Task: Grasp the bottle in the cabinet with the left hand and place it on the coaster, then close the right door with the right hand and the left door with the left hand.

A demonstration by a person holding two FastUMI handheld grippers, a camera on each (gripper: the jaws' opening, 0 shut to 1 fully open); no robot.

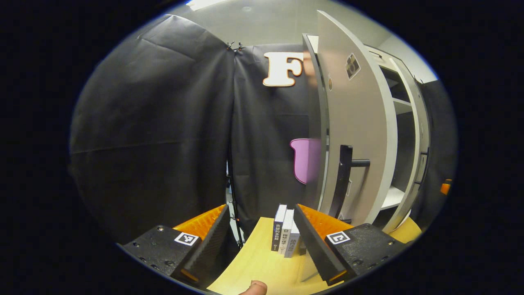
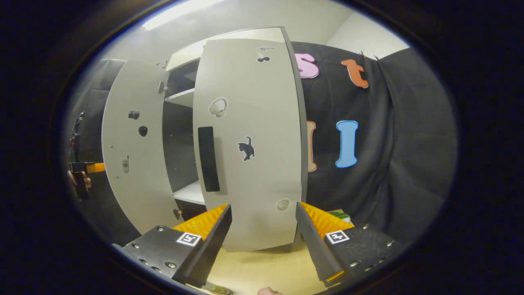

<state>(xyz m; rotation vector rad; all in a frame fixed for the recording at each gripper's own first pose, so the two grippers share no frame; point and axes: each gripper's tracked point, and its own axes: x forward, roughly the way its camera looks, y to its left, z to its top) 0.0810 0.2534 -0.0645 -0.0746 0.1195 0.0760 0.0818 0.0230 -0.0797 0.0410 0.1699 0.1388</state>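
In the left gripper view my left gripper (image 1: 262, 250) is open with nothing between its fingers. It hangs over the wooden table (image 1: 254, 266), left of the cabinet's left door (image 1: 356, 135). That door stands open and its black handle (image 1: 343, 180) faces me. White shelves (image 1: 403, 143) show behind it. In the right gripper view my right gripper (image 2: 262, 246) is open and holds nothing, close in front of the right door (image 2: 249, 143) with its black handle (image 2: 207, 157). The right door stands partly open. The left door (image 2: 131, 143) swings wide, and a hand holds the left gripper (image 2: 84, 170) beyond it.
Three books (image 1: 286, 235) stand upright on the table just ahead of my left fingers. Black cloth walls close the booth on both sides. A small green thing (image 2: 339, 214) lies on the table behind my right finger. A fingertip (image 1: 254, 288) shows at the bottom edge.
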